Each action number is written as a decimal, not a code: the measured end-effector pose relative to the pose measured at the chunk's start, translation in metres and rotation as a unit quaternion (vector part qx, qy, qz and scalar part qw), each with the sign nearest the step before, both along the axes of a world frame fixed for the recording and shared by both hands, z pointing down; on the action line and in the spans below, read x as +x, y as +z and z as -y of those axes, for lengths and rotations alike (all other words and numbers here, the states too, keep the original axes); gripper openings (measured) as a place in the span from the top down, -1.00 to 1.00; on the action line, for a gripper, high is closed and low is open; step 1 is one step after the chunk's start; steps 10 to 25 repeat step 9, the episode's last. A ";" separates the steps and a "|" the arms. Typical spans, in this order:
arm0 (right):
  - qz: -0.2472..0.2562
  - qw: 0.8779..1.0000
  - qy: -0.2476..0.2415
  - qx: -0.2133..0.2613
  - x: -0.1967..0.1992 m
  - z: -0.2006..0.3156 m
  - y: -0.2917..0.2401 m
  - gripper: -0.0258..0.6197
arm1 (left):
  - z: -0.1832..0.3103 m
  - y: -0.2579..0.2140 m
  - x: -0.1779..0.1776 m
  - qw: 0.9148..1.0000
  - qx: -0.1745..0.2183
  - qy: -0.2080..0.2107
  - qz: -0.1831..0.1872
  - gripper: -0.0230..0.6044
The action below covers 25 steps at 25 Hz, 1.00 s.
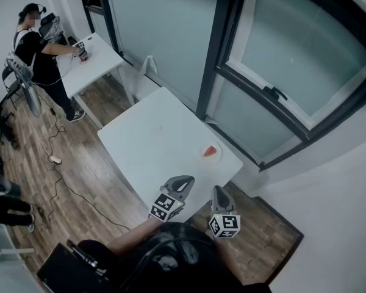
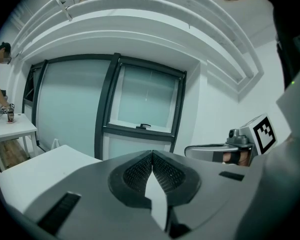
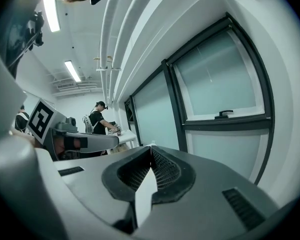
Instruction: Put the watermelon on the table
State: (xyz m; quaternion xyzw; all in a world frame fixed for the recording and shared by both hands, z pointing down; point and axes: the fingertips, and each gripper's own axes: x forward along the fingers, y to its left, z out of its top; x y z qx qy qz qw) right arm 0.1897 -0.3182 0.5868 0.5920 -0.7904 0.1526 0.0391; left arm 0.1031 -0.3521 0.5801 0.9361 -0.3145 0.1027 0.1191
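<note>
A red watermelon slice [image 1: 211, 151] lies on a small white plate [image 1: 208, 158] near the right corner of the white table [image 1: 158, 145]. My left gripper [image 1: 185, 180] hangs over the table's near edge, shut and empty. My right gripper [image 1: 219, 192] is beside it, just off the near corner, also shut with nothing in it. In the left gripper view the jaws [image 2: 152, 155] meet at their tips, and the right gripper's body [image 2: 225, 150] shows at the right. In the right gripper view the jaws [image 3: 151, 149] are closed, with the left gripper's body [image 3: 77, 141] at the left. The slice is hidden in both gripper views.
Glass partitions with dark frames [image 1: 216, 47] run behind the table. A second white table [image 1: 88, 60] stands at the far left, where a person [image 1: 39, 57] works with grippers. Cables [image 1: 67, 176] trail over the wooden floor. A white wall [image 1: 335, 188] is at the right.
</note>
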 end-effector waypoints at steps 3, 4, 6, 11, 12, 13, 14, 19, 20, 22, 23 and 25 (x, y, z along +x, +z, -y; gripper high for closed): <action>0.001 1.000 0.001 -0.002 0.000 0.000 0.001 0.88 | -0.001 0.001 -0.001 1.000 -0.004 0.001 -0.002 0.91; 0.002 1.000 0.001 -0.004 -0.001 0.000 0.001 0.88 | -0.001 0.001 -0.001 1.000 -0.003 0.000 -0.004 0.91; 0.004 1.000 0.000 -0.007 -0.002 0.001 0.003 0.88 | 0.001 0.001 -0.004 1.000 -0.005 -0.002 -0.005 0.91; 0.008 1.000 -0.003 -0.010 -0.003 0.002 0.005 0.88 | 0.004 0.003 -0.006 1.000 -0.011 -0.004 -0.005 0.91; 0.008 1.000 -0.003 -0.010 -0.003 0.002 0.005 0.88 | 0.004 0.003 -0.006 1.000 -0.011 -0.004 -0.005 0.91; 0.008 1.000 -0.003 -0.010 -0.003 0.002 0.005 0.88 | 0.004 0.003 -0.006 1.000 -0.011 -0.004 -0.005 0.91; 0.008 1.000 -0.003 -0.010 -0.003 0.002 0.005 0.88 | 0.004 0.003 -0.006 1.000 -0.011 -0.004 -0.005 0.91; 0.008 1.000 -0.003 -0.010 -0.003 0.002 0.005 0.88 | 0.004 0.003 -0.006 1.000 -0.011 -0.004 -0.005 0.91; 0.008 1.000 -0.003 -0.010 -0.003 0.002 0.005 0.88 | 0.004 0.003 -0.006 1.000 -0.011 -0.004 -0.005 0.91; 0.008 1.000 -0.003 -0.010 -0.003 0.002 0.005 0.88 | 0.004 0.003 -0.006 1.000 -0.011 -0.004 -0.005 0.91; 0.008 1.000 -0.003 -0.010 -0.003 0.002 0.005 0.88 | 0.004 0.003 -0.006 1.000 -0.011 -0.004 -0.005 0.91; 0.008 1.000 -0.003 -0.010 -0.003 0.002 0.005 0.88 | 0.004 0.003 -0.006 1.000 -0.011 -0.004 -0.005 0.91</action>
